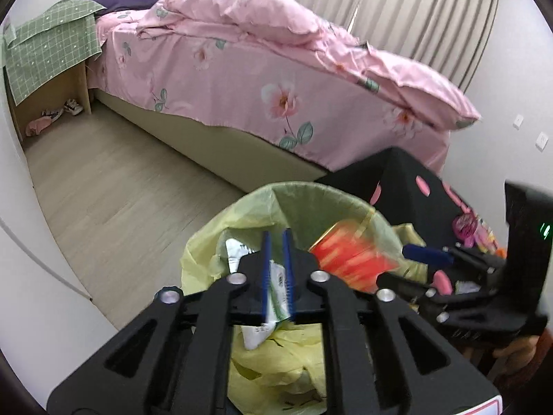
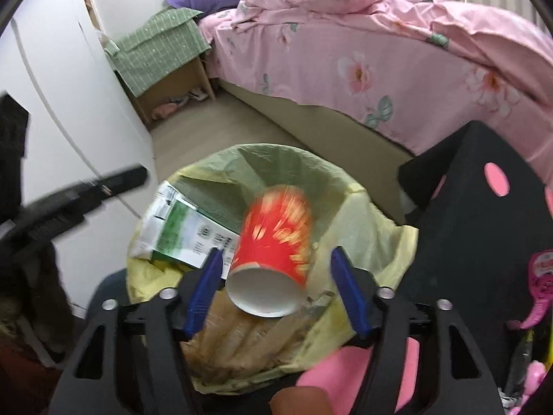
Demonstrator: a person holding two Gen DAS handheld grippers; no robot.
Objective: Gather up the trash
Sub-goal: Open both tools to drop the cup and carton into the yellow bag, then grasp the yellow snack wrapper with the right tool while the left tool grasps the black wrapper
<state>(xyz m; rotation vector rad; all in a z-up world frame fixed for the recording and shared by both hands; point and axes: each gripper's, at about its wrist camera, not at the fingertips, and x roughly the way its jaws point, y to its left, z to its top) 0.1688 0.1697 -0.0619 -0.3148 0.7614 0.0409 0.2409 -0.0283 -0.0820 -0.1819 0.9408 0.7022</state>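
- The red paper cup [image 2: 273,242] sits between the right gripper [image 2: 276,287] blades but touches neither: the jaws stand wide apart, and the cup, streaked with motion blur, looks to be in free fall over the mouth of the yellow trash bag [image 2: 366,221].
- Its long axis runs roughly along the line of the jaws, the white open rim turned back toward the camera and the base pointing away and down into the bag (so it is tilted, not upright).
- From the left wrist view the same cup [image 1: 349,259] lies to the right of the left gripper [image 1: 276,269] and a little ahead of it, over the bag's [image 1: 207,259] right half.
- The left gripper's jaws are drawn close together and clamped on a white-and-green wrapper [image 1: 276,287], which hangs between the blades just over the bag's opening.
- A white-and-green carton [image 2: 179,224] already lies inside the bag toward its left wall, just beside where the cup is heading.
- My reading: the cup's drop is as good as done, and the coming move belongs to the left side, whose wrapper is already above the bag, so parting those jaws should be enough.
- The risk is small; the bag's rim is slack and folded, and a light wrapper could catch on it.
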